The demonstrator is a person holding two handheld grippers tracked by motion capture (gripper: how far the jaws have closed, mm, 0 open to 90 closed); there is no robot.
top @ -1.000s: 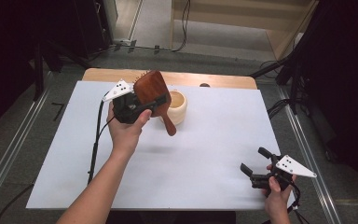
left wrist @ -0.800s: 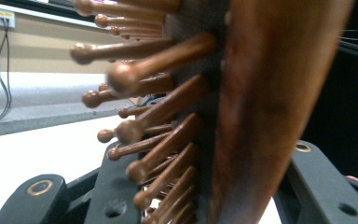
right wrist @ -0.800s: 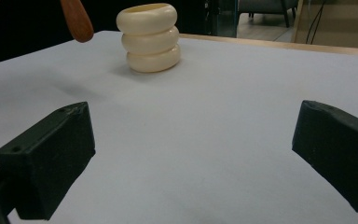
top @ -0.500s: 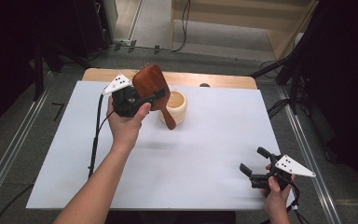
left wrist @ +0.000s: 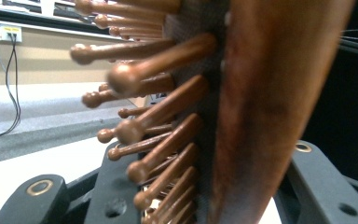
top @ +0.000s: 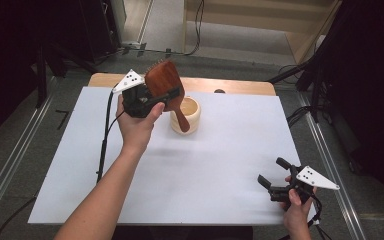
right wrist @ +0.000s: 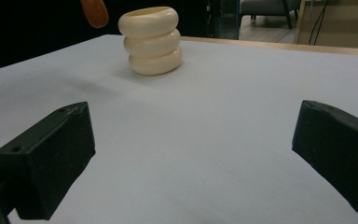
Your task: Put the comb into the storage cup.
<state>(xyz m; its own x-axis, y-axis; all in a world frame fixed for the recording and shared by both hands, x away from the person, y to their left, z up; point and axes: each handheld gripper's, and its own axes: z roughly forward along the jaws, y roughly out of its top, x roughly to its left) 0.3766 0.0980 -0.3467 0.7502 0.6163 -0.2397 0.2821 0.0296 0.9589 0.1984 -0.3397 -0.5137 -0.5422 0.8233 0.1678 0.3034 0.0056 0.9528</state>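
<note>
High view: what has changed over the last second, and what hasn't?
The left gripper has lifted the wooden hairbrush higher and tilted its head more upright, the handle end hanging over the cream ribbed cup. The grip on the brush head is unchanged. The cup has stayed put, and the right gripper remains open near the table's front right corner.

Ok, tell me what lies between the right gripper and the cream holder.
Nothing: in the right gripper view, bare white table runs from the open right gripper to the cream holder.
</note>
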